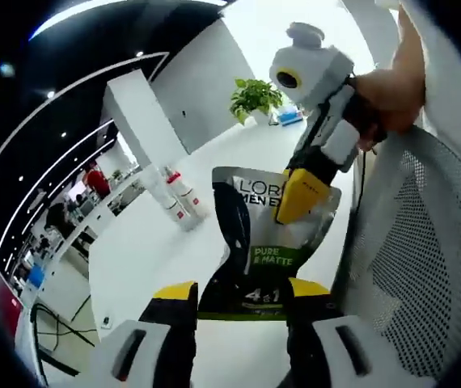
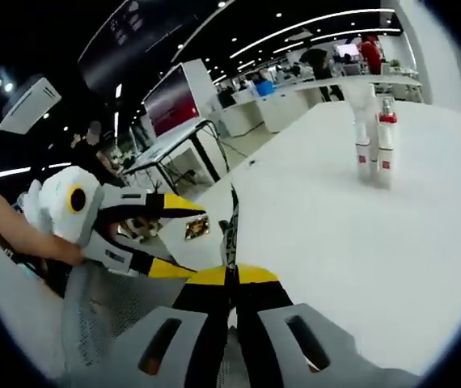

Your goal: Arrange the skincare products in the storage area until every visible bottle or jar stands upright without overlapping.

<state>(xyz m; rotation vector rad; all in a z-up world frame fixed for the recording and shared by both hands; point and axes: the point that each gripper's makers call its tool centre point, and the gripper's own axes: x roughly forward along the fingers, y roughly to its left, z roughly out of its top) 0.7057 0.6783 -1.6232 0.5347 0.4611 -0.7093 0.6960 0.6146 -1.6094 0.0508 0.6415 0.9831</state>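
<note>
- Black-and-green L'Oréal Men Expert sachet (image 1: 256, 242) hangs above the white worktop (image 1: 150, 259), between both grippers.
- Right gripper (image 2: 230, 279) has its fingers pressed together on the sachet's edge (image 2: 230, 234).
- Left gripper (image 1: 238, 295) has its yellow-tipped fingers apart either side of the sachet's lower end; contact unclear.
- Two red-capped bottles (image 2: 374, 145) stand upright, touching, well apart from the sachet.
</note>
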